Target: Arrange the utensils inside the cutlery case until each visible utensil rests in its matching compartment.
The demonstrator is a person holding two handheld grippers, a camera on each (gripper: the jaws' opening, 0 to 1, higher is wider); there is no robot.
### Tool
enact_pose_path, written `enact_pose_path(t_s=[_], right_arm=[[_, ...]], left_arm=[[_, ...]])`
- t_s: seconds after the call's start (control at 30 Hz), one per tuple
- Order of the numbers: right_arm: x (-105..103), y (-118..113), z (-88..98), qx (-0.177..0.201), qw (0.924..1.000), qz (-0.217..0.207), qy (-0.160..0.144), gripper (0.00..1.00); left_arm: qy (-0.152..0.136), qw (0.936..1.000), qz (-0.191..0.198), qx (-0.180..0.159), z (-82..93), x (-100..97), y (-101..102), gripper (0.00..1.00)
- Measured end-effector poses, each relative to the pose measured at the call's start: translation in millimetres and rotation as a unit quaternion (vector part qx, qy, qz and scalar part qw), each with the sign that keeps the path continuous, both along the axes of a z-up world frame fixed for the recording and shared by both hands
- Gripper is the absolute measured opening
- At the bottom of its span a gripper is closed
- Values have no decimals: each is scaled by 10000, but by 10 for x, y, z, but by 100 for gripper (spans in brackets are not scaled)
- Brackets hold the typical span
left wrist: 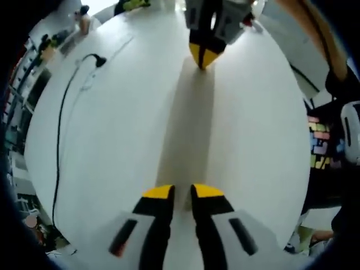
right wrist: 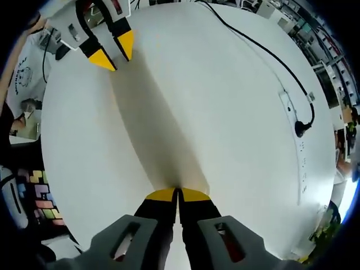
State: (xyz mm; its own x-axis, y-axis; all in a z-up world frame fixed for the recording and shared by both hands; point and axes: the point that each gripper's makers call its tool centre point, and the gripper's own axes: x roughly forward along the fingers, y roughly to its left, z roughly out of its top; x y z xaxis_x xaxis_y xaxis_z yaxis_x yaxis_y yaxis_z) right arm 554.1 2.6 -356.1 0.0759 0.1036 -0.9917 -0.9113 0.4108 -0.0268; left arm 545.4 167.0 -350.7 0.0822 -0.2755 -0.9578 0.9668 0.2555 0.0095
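Cutlery case and utensils: I cannot tell where they lie. My left gripper [left wrist: 183,192] hovers over the white table [left wrist: 112,140], its yellow-tipped jaws slightly apart and holding nothing. My right gripper [right wrist: 178,194] faces it from the far side, jaws pressed together, also holding nothing. A black cable [left wrist: 59,140] trails along the table's edge, well apart from both grippers.

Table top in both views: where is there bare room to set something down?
Most of the white table is bare: the broad stretch between the left gripper and the right gripper facing it. The only clutter is the black cable with its plug along one edge.
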Motion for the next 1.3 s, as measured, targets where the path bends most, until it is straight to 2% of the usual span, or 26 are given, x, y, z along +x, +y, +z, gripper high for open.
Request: enact_pose_path(t_s=[0.1, 0.23, 0.27, 0.3, 0.33, 0.47, 0.73, 0.83, 0.93, 1.1, 1.17, 1.2, 1.27, 1.3], right_arm=[[-18, -6, 5, 71, 10000, 17, 31, 0], [-37, -2, 7, 125, 9999, 95, 45, 0], [-41, 0, 7, 136, 9998, 91, 59, 0], [-47, 0, 7, 144, 9998, 103, 73, 0], [-51, 1, 8, 153, 9998, 129, 85, 0], [-65, 7, 13, 168, 9996, 205, 91, 0], [-68, 15, 26, 73, 9990, 446, -51, 0], [-58, 13, 31, 276, 9987, 417, -89, 0], [-52, 17, 36, 625, 9976, 271, -106, 0], [-40, 7, 46, 936, 9954, 169, -109, 1], [-65, 33, 58, 1058, 9942, 164, -12, 6], [-64, 32, 66, 1042, 9943, 238, -55, 9], [-25, 26, 123, 1014, 9937, 436, -210, 11], [-9, 46, 153, 1079, 9926, 496, -259, 14]], left_arm=[[5, 9998, -86, 191, -8, -17, -5, 12], [69, 9999, -13, 111, 0, 29, 59, 8], [4, 10000, 5, 83, -3, 50, 62, 3], [-206, 9997, -50, 118, -3, 113, 81, 1], [-61, 9999, -35, 96, -3, 57, 74, 1], [-45, 9999, -81, 65, -6, 29, 82, 1], [-28, 9997, -105, 233, 0, 23, 62, 1], [-89, 9994, -188, 285, -6, -34, 34, 1], [-144, 9989, -267, 360, 0, -7, 19, 1], [-79, 9986, -177, 488, 14, 61, 42, 1], [91, 9990, -8, 444, 19, 40, 39, 3], [183, 9986, 217, 444, 26, 30, 56, 6], [-31, 9988, 26, 490, 57, 90, 84, 20], [-85, 9988, -38, 490, 71, 100, 90, 24]])
